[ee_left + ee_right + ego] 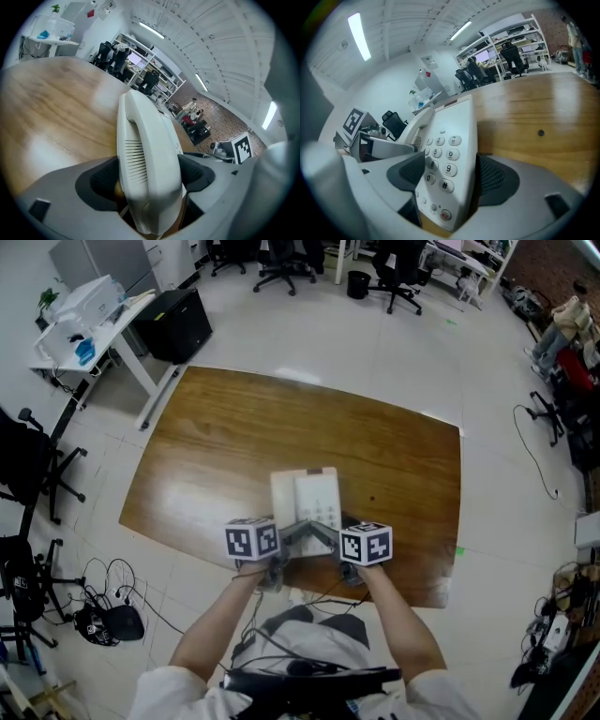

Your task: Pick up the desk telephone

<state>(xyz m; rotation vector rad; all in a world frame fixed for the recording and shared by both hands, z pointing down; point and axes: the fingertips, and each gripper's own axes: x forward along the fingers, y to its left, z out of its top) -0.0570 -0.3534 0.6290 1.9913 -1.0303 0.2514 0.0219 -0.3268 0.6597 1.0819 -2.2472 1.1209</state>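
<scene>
A white desk telephone lies on the brown wooden table, near its front edge. Both grippers meet at the phone's near end. My left gripper has the handset side between its dark pads, and both pads touch it. My right gripper holds the keypad side: one pad lies against the number keys, the other against the phone's right edge. The phone's near end fills the space between each pair of jaws and hides the table beneath.
The table's front edge runs just below the grippers. A small dark hole sits in the tabletop right of the phone. On the floor stand a black cabinet, a white desk with a printer, office chairs and loose cables.
</scene>
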